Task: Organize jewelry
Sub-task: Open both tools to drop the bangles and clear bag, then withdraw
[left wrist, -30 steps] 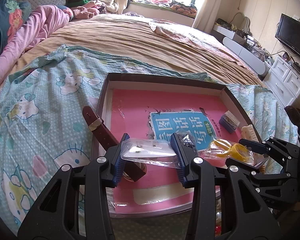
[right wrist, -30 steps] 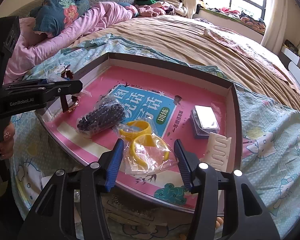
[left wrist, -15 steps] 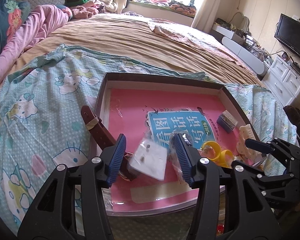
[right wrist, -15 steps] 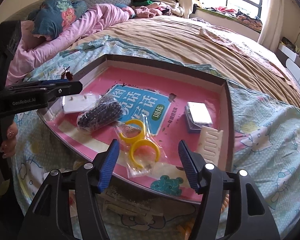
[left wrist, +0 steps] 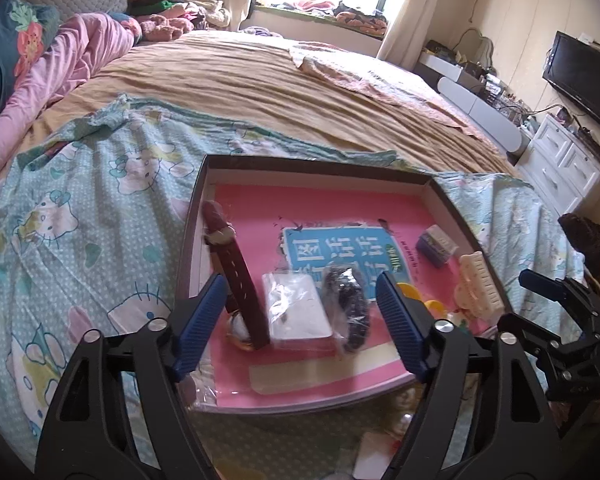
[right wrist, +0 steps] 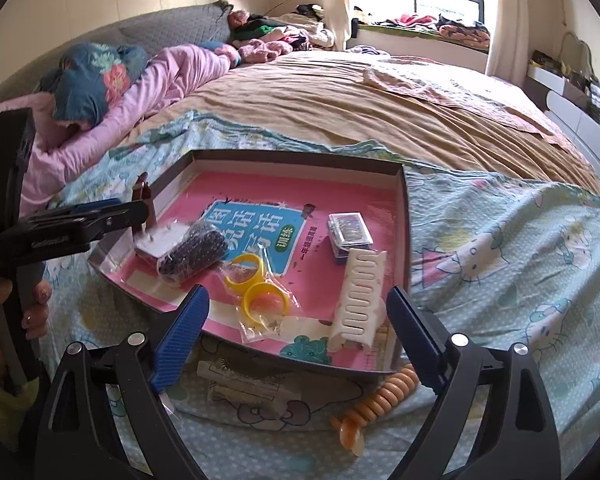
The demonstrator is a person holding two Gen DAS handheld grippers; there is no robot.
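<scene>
Risk: the small clear bag (left wrist: 298, 312) leans on the watch strap (left wrist: 236, 268) and bead pouch (left wrist: 347, 304), so a careless pass could knock it. It lies in the pink tray (left wrist: 319, 168), at twelve o'clock from the left gripper (left wrist: 300, 320), whose jaws are opening, empty. The right gripper (right wrist: 300, 328) is opening too, yellow rings (right wrist: 260, 292) at eleven o'clock

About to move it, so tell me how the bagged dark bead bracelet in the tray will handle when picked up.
The bagged dark bead bracelet will probably sag and shift, since loose beads sit in a soft clear bag. Its glossy plastic looks slippery, so it may slide between the pads. Lying as a rounded bundle against the white card packet, it could roll a little if nudged.
</scene>
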